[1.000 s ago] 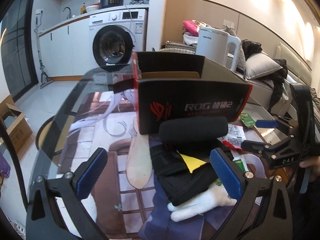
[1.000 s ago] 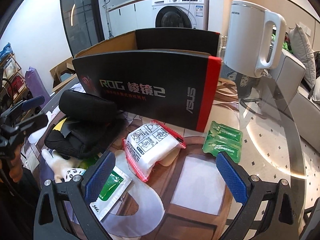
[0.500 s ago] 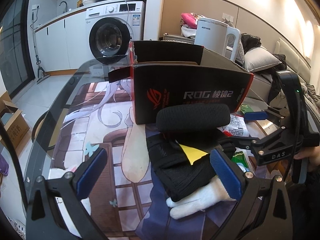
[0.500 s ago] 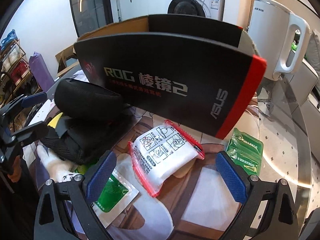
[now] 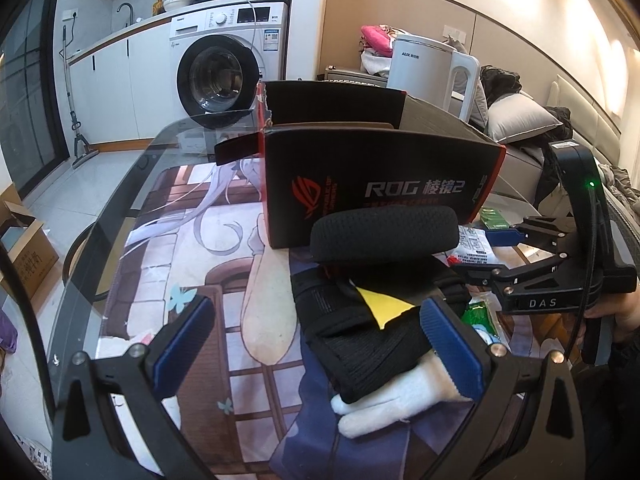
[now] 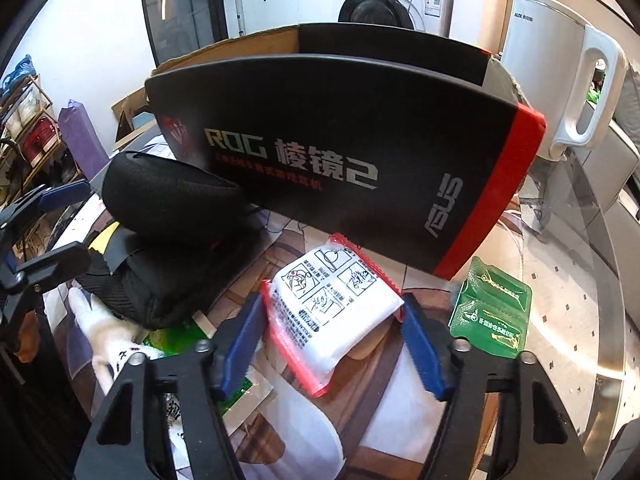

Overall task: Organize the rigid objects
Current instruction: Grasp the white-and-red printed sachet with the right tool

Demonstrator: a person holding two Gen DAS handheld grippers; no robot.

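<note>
While the right gripper [image 6: 334,354] has just been closing, its blue fingers [image 6: 420,352] sit at both sides of the white packet [image 6: 334,308], which lies on the worktop [image 6: 568,280] just before the black box [image 6: 340,152], long axis slanting toward the box. The left gripper [image 5: 316,350] stands open near the black pouch [image 5: 360,332].

A white packet [image 6: 334,312] edged in red, printed with pictograms, lies flat on the table just before a black open box [image 6: 352,168] standing upright; a green packet [image 6: 492,312] lies flat to its right, apart
</note>
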